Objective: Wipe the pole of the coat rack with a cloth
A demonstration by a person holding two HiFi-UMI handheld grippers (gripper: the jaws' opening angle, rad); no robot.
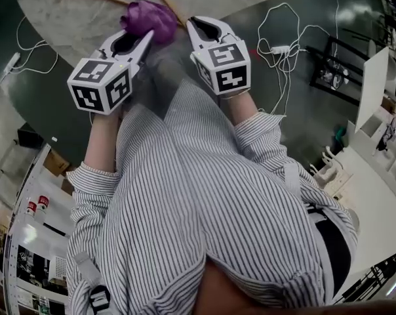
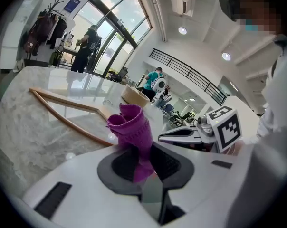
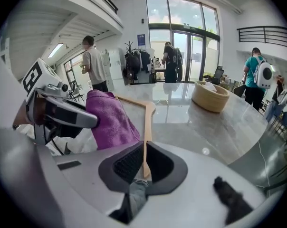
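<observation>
Clamping a bunched purple cloth (image 2: 131,125) between closed jaws, the left gripper (image 2: 142,151) sits just beside the right gripper (image 3: 144,148), whose jaws are closed on the near end of a slim wooden pole (image 3: 146,127). From there the pole runs away across the pale marble table (image 3: 191,127) and meets a second wooden limb at an angle, with the cloth bulging just to its left. Farther back on the same tabletop stands a round woven basket (image 3: 210,95), well apart from both grippers.
</observation>
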